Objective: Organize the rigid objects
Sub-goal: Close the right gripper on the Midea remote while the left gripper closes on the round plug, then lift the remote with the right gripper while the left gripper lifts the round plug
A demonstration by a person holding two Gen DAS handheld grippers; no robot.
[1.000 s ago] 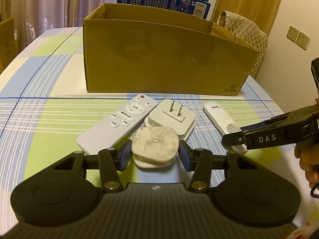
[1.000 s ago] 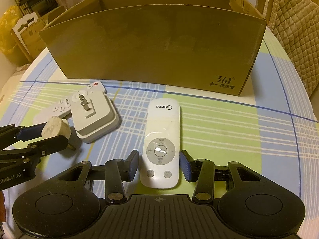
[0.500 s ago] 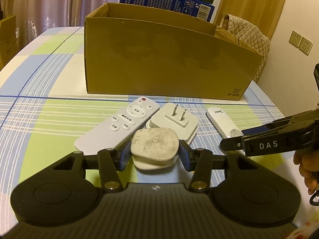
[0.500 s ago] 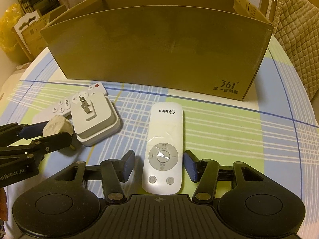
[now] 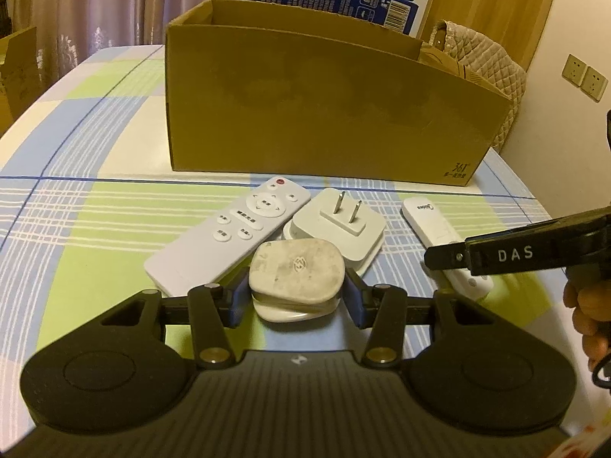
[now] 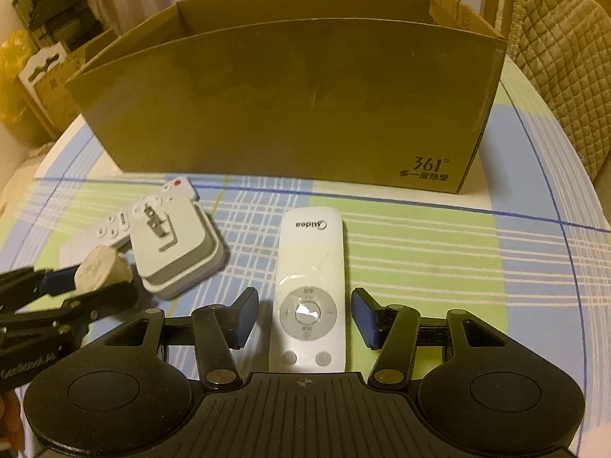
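Right gripper (image 6: 303,318) jaws wide, astride the remote (image 6: 310,290), long axis running up-frame toward the box (image 6: 290,103); left gripper (image 5: 296,295) clamped on plug (image 5: 296,273).

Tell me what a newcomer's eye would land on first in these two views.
The big open cardboard box fills the far side of the checked tablecloth. In front of it, the left gripper is clamped on a grubby white plug, beside a long remote and a two-pin adapter. To the right, the right gripper stands open astride the Midea remote.
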